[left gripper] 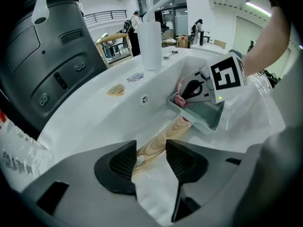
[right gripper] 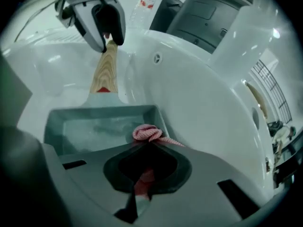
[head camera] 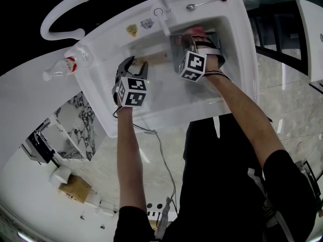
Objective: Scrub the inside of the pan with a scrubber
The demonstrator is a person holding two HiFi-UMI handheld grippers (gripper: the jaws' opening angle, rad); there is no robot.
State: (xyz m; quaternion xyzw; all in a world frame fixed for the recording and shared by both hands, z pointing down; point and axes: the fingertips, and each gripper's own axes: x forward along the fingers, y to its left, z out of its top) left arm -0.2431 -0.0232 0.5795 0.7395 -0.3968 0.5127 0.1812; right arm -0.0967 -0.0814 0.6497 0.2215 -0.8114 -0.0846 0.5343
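Observation:
A grey rectangular pan [right gripper: 90, 126] with a wooden handle [right gripper: 106, 70] lies in the white sink [head camera: 151, 92]. My left gripper [left gripper: 151, 157] is shut on the handle's end [left gripper: 158, 141], also visible in the right gripper view [right gripper: 108, 38]. My right gripper [right gripper: 147, 148] is shut on a pink scrubber [right gripper: 147, 133], held against the pan's inside near its right wall. In the head view the right gripper [head camera: 194, 42] is over the pan [head camera: 177, 45], and the left gripper [head camera: 133, 64] is to its left. The left gripper view shows the scrubber [left gripper: 180, 100] in the pan [left gripper: 206, 119].
A white faucet [head camera: 162, 14] rises from the sink's back rim, just behind the pan. A plastic bottle [head camera: 63, 65] lies on the counter left of the sink. A spoon [head camera: 199, 5] rests on the rim at the back right. An overflow hole [left gripper: 144, 98] sits in the basin wall.

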